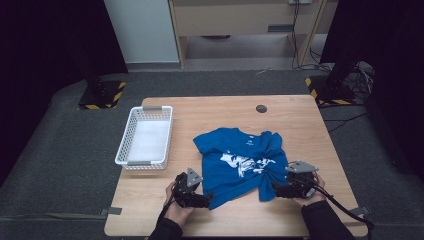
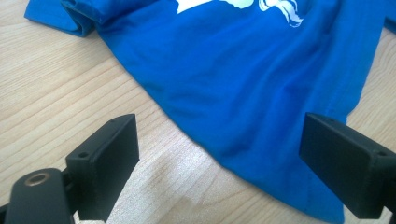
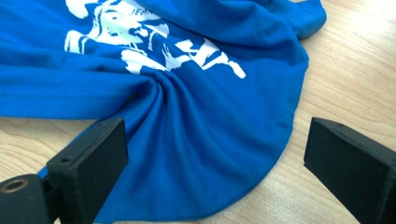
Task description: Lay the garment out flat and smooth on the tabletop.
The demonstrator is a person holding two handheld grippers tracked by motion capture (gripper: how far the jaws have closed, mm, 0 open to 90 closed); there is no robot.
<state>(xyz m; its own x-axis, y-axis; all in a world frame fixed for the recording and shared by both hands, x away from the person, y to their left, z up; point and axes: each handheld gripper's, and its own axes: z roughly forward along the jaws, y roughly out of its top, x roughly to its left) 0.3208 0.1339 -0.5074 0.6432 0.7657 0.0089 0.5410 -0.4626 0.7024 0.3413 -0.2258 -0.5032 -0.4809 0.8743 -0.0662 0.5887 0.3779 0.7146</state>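
Observation:
A blue T-shirt (image 1: 240,160) with a white print lies spread and rumpled on the wooden table (image 1: 300,120). My left gripper (image 1: 205,200) sits at the shirt's near left corner, jaws wide apart. In the left gripper view the shirt's hem (image 2: 243,130) runs between the two open jaws, and the left gripper (image 2: 219,163) holds nothing. My right gripper (image 1: 278,192) is at the shirt's near right edge, also open. In the right gripper view bunched blue fabric (image 3: 196,140) lies between its spread jaws, right gripper (image 3: 215,168) not closed on it.
A white plastic basket (image 1: 145,137) stands at the table's left side, apart from the shirt. A small dark round hole cover (image 1: 261,108) sits near the far edge. Bare wood lies to the right of the shirt and along the near edge.

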